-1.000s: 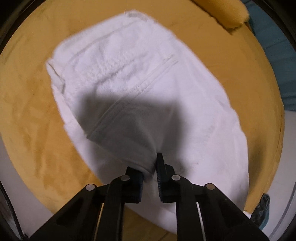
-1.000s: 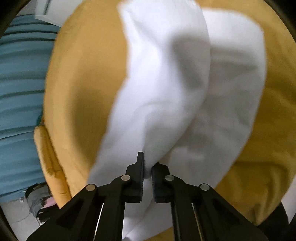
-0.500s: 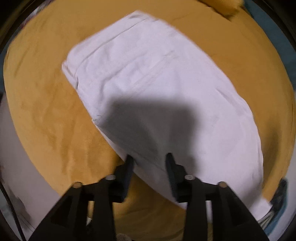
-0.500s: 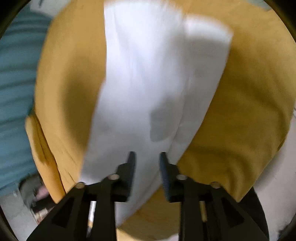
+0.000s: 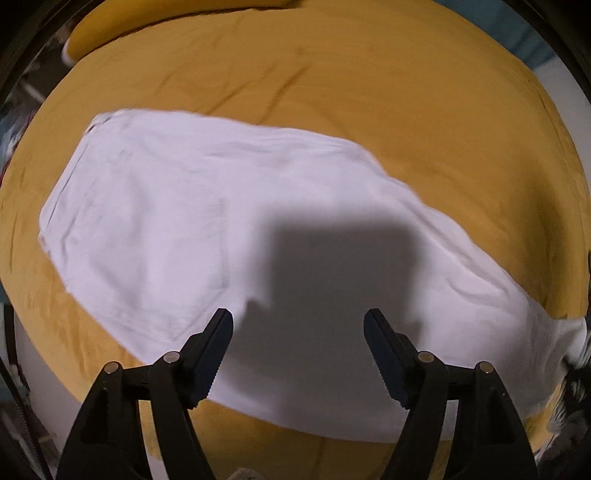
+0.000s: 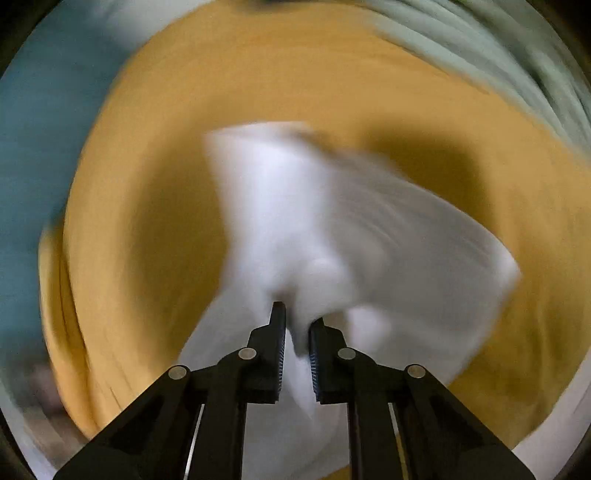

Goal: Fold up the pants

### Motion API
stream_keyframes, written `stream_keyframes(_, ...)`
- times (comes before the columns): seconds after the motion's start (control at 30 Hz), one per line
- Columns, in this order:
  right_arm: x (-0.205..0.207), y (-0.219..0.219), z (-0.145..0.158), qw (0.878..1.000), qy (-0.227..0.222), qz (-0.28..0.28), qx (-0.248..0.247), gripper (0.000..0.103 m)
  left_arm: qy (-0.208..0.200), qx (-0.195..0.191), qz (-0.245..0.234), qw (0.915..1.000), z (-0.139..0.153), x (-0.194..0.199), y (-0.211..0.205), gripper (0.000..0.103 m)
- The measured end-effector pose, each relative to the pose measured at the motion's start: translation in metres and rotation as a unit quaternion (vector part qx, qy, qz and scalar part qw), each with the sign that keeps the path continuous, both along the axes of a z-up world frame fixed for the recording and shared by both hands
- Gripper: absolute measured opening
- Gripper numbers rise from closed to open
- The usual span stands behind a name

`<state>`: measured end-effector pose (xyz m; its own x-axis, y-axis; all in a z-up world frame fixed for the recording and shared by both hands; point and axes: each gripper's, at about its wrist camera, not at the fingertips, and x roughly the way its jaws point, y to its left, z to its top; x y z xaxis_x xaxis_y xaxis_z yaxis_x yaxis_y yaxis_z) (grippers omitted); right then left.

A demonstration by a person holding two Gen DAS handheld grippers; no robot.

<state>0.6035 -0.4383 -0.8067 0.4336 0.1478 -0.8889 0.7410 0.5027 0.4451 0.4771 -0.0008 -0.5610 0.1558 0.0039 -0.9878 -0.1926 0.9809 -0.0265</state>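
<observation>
The white pants (image 5: 184,221) lie spread flat on the yellow blanket (image 5: 332,74), waistband at the left. My left gripper (image 5: 298,317) hangs above their near edge pointing straight down. Its jaws are opening wide, with nothing between them; its shadow falls on the cloth. The right wrist view is blurred by motion. In it my right gripper (image 6: 297,314) has its jaws closing on a gathered bunch of the pants (image 6: 295,203), and the cloth rises in folds to the fingertips above the blanket (image 6: 147,184).
A yellow pillow (image 5: 147,22) lies at the far left of the bed. Teal fabric (image 6: 29,147) borders the blanket on the left and pale green striped fabric (image 6: 498,55) at the top right. The bed's edge drops off at the lower left (image 5: 37,350).
My left gripper let go of the pants, opened wide and swung sideways; the cloth now lies flat. My right gripper opened for a moment, then closed again on a bunch of cloth.
</observation>
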Motion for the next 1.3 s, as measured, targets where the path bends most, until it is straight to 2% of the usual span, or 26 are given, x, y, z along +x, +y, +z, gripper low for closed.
stream_keyframes(0.03, 0.019, 0.021, 0.009, 0.997, 0.000, 0.076, -0.004, 0.015, 0.001, 0.002, -0.009, 1.0000, -0.002, 0.002, -0.006, 0.072)
stream_keyframes(0.07, 0.033, 0.042, 0.011, 0.990, 0.013, 0.143, 0.008, 0.029, 0.004, 0.003, -0.017, 0.9998, -0.005, 0.005, -0.014, 0.072)
stream_keyframes(0.1, 0.037, 0.049, 0.010, 0.986, 0.020, 0.165, 0.019, 0.040, 0.010, 0.002, -0.025, 0.9996, -0.009, 0.004, -0.021, 0.072)
stream_keyframes(0.13, 0.035, 0.053, 0.011, 0.984, 0.018, 0.174, 0.030, 0.043, 0.015, 0.001, -0.030, 0.9994, -0.012, 0.006, -0.027, 0.072)
stream_keyframes(0.2, 0.027, 0.042, 0.014, 0.989, 0.007, 0.144, 0.032, 0.052, 0.024, -0.003, -0.037, 0.9990, -0.020, 0.012, -0.027, 0.072)
stream_keyframes(0.27, 0.009, 0.012, 0.005, 0.996, 0.009, 0.074, 0.048, 0.060, 0.028, -0.008, -0.044, 0.9986, -0.025, 0.013, -0.032, 0.072)
stream_keyframes(0.3, -0.020, -0.004, 0.000, 0.997, 0.003, 0.041, 0.062, 0.060, 0.030, -0.009, -0.046, 0.9985, -0.027, 0.013, -0.033, 0.072)
stream_keyframes(0.37, -0.026, -0.019, -0.013, 0.996, -0.015, -0.012, 0.089, 0.060, 0.033, -0.013, -0.046, 0.9983, -0.024, 0.003, -0.051, 0.072)
stream_keyframes(0.47, -0.010, -0.028, -0.023, 0.996, -0.016, -0.019, 0.081, 0.060, 0.040, -0.014, -0.046, 0.9980, -0.026, 0.001, -0.049, 0.072)
stream_keyframes(0.5, 0.000, -0.025, -0.021, 0.997, -0.019, -0.008, 0.069, 0.059, 0.041, -0.013, -0.045, 0.9980, -0.029, 0.002, -0.048, 0.072)
stream_keyframes(0.53, 0.002, -0.026, -0.017, 0.998, -0.019, 0.001, 0.056, 0.053, 0.042, -0.013, -0.044, 0.9981, -0.030, 0.004, -0.048, 0.072)
stream_keyframes(0.57, 0.008, -0.024, -0.015, 0.999, -0.016, 0.000, 0.046, 0.017, 0.044, -0.013, -0.043, 0.9980, -0.031, 0.006, -0.049, 0.072)
stream_keyframes(0.6, 0.009, -0.030, -0.011, 0.999, -0.020, -0.001, 0.048, 0.004, 0.045, -0.012, -0.041, 0.9981, -0.032, 0.006, -0.049, 0.072)
stream_keyframes(0.67, 0.016, -0.023, 0.006, 1.000, -0.019, -0.008, 0.009, 0.004, 0.044, -0.012, -0.037, 0.9983, -0.030, 0.010, -0.049, 0.072)
stream_keyframes(0.73, -0.010, -0.033, 0.028, 0.999, -0.011, -0.035, -0.039, 0.004, 0.038, -0.010, -0.037, 0.9986, -0.025, 0.009, -0.045, 0.072)
stream_keyframes(0.77, -0.032, -0.050, 0.035, 0.997, -0.001, -0.057, -0.047, 0.004, 0.034, -0.009, -0.035, 0.9988, -0.025, 0.006, -0.040, 0.072)
stream_keyframes(0.83, -0.070, -0.071, 0.019, 0.994, 0.031, -0.097, -0.023, 0.004, 0.025, -0.012, -0.025, 0.9993, -0.026, 0.004, -0.036, 0.072)
stream_keyframes(0.9, -0.088, -0.083, -0.019, 0.990, 0.070, -0.112, 0.045, 0.013, 0.023, -0.018, -0.013, 0.9995, -0.030, 0.002, -0.033, 0.072)
stream_keyframes(0.97, -0.102, -0.084, -0.040, 0.983, 0.099, -0.127, 0.084, 0.015, 0.026, -0.033, -0.001, 0.9991, -0.034, 0.001, -0.029, 0.073)
stream_keyframes(1.0, -0.104, -0.083, -0.040, 0.982, 0.101, -0.133, 0.086, 0.023, 0.028, -0.042, 0.003, 0.9987, -0.035, 0.002, -0.027, 0.076)
stream_keyframes(1.03, -0.107, -0.080, -0.034, 0.982, 0.098, -0.141, 0.080, 0.029, 0.032, -0.049, 0.007, 0.9983, -0.037, 0.001, -0.025, 0.086)
stream_keyframes(1.07, -0.108, -0.075, -0.027, 0.981, 0.099, -0.149, 0.072, 0.048, 0.034, -0.052, 0.012, 0.9980, -0.037, 0.000, -0.021, 0.088)
stream_keyframes(1.1, -0.110, -0.068, -0.016, 0.981, 0.095, -0.158, 0.060, 0.061, 0.035, -0.059, 0.020, 0.9975, -0.037, -0.003, -0.016, 0.088)
stream_keyframes(1.17, -0.111, -0.052, 0.001, 0.981, 0.083, -0.166, 0.056, 0.063, 0.043, -0.074, 0.046, 0.9952, -0.037, -0.009, 0.001, 0.088)
stream_keyframes(1.3, -0.083, 0.008, 0.007, 0.984, 0.060, -0.123, 0.115, 0.063, 0.040, -0.100, 0.130, 0.9856, -0.026, -0.025, 0.060, 0.088)
